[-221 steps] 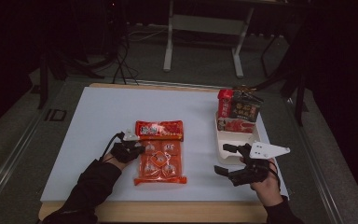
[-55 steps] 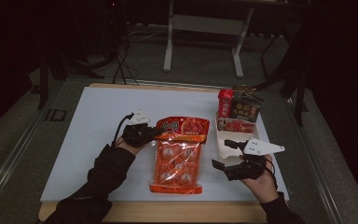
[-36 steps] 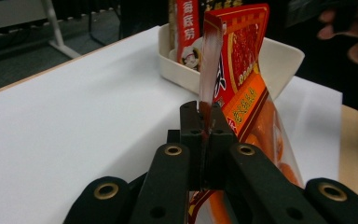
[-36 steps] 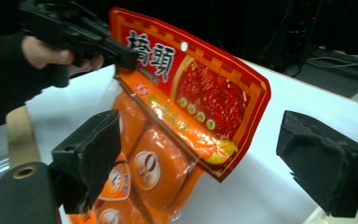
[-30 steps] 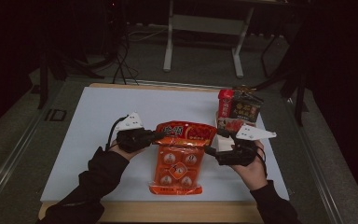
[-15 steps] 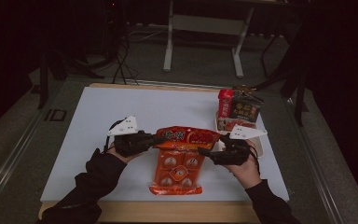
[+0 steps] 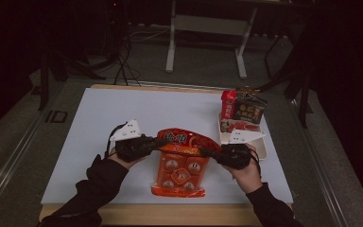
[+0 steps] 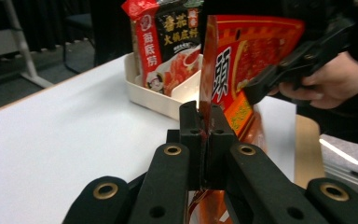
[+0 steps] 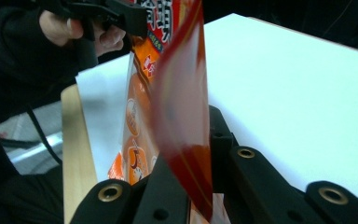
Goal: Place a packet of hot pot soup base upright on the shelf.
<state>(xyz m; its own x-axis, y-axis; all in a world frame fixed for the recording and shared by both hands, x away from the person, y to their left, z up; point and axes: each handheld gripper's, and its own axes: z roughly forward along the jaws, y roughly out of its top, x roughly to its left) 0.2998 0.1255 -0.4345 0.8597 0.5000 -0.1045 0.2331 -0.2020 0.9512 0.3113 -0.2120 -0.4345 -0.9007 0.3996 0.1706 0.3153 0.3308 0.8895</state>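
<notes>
The left gripper (image 7: pixel 158 143) pinched the near-left top corner of the red snack bag (image 7: pixel 182 163) and the right gripper (image 7: pixel 207 152), whose jaws had just been closing, clamped the right corner, likely to lift it evenly toward the white tray (image 7: pixel 263 146).

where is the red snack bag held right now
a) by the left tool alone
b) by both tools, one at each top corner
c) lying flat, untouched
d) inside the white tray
b: in the high view the left tool and right tool each pinch a top corner of the red snack bag.
</notes>
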